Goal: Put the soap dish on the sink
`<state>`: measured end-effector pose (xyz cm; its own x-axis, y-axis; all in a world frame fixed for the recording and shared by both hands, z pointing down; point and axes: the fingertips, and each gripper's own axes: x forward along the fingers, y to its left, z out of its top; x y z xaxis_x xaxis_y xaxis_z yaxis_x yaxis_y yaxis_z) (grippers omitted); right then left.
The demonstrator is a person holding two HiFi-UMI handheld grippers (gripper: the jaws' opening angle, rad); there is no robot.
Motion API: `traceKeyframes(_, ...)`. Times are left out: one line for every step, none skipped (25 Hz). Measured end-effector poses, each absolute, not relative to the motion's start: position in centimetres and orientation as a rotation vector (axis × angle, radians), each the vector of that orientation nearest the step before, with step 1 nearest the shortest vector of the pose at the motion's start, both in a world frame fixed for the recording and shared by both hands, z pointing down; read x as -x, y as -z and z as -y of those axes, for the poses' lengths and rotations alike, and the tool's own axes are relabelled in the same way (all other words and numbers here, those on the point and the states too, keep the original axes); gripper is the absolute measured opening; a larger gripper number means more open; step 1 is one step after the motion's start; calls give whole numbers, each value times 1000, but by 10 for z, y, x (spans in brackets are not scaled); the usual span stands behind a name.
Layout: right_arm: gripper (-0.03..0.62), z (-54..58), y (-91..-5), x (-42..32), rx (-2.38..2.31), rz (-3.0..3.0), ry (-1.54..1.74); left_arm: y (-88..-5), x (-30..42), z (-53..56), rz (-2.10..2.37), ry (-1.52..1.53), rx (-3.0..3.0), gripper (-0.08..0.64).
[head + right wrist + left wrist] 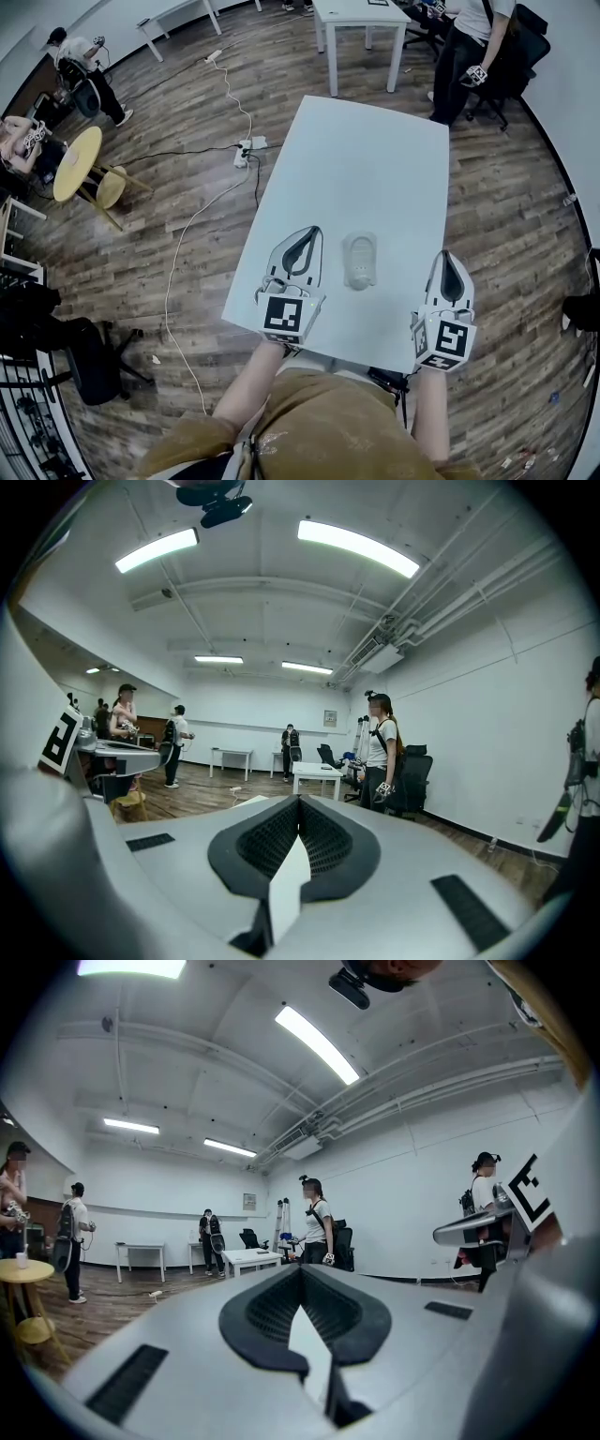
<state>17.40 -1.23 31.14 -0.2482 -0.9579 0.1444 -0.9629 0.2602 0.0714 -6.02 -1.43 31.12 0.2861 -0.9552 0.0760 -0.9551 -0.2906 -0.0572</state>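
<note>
Both jaws were shut tight with nothing in them: left gripper (312,234) and right gripper (448,258) sat at the near end of the white table (375,159). The soap dish (360,261) lay on the table between them, closer to the left one, touched by neither.

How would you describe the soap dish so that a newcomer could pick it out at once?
Find the long white table in mid-room. Near its close edge, between the left gripper and the right gripper, lies the soap dish: small, pale, oblong, the only loose thing on it.
</note>
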Motion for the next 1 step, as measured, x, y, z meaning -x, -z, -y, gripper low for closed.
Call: traceKeyframes(8,13,-312,-175,-1817,2364,-46,-311,58,14,-1868,148,2520,7)
